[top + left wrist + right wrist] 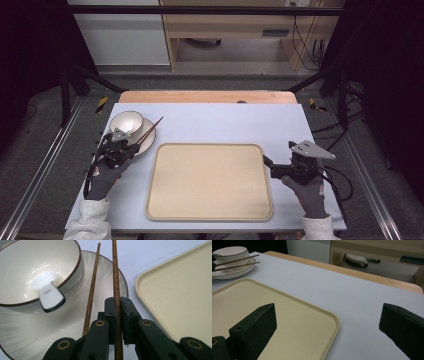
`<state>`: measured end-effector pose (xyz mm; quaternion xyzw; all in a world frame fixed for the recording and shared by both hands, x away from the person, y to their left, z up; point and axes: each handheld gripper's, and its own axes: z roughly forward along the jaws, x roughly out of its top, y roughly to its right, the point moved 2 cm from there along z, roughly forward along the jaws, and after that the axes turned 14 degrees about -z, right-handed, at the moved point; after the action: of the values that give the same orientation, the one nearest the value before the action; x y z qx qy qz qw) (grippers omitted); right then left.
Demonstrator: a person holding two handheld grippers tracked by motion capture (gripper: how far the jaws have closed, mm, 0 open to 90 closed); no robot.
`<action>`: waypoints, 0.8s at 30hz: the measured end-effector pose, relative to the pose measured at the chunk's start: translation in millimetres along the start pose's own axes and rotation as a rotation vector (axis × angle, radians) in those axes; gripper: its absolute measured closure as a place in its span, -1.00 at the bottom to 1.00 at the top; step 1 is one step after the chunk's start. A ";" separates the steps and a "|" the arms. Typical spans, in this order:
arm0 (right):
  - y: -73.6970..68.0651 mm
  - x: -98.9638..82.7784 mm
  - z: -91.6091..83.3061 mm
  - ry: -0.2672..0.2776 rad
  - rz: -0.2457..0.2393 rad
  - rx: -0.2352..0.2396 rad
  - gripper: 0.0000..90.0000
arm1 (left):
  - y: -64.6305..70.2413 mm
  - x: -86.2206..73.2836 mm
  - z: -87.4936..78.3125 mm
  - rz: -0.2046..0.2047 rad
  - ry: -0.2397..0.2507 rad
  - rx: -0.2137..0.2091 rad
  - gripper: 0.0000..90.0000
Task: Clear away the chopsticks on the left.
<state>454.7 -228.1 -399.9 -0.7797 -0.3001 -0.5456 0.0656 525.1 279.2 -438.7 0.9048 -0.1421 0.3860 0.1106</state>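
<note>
Two brown chopsticks (149,132) lie across a white plate (148,143) at the table's left. On that plate stands a white bowl (126,121) with a white spoon (48,293) inside. My left gripper (117,303) is shut on one chopstick (116,277); the other chopstick (92,290) lies free just left of it. My right gripper (327,317) stands open over the right edge of the beige tray (287,315), nothing between its jaws. In the high view the left gripper (131,148) is at the plate's near edge and the right gripper (266,161) beside the tray (210,210).
The beige tray fills the middle of the pale blue table cover (215,125). A wooden table edge (205,96) runs along the back. Metal frame bars (40,170) flank both sides, and cables (340,180) trail at the right.
</note>
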 end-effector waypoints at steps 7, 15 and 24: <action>1.2 0.4 -2.0 0.006 0.003 -0.006 -0.98 | 21.5 1.0 -8.5 -0.037 0.044 -0.005 0.86; 2.4 1.1 -4.6 0.013 0.006 -0.015 -0.98 | 43.5 -3.7 -22.1 -0.130 0.105 0.007 0.86; 3.2 1.6 -7.3 0.020 0.007 -0.019 -0.98 | 67.3 -13.2 -40.1 -0.202 0.170 0.058 0.86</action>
<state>450.9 -233.2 -394.8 -0.7758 -0.2916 -0.5559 0.0631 466.5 230.9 -415.1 0.8814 -0.0292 0.4519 0.1343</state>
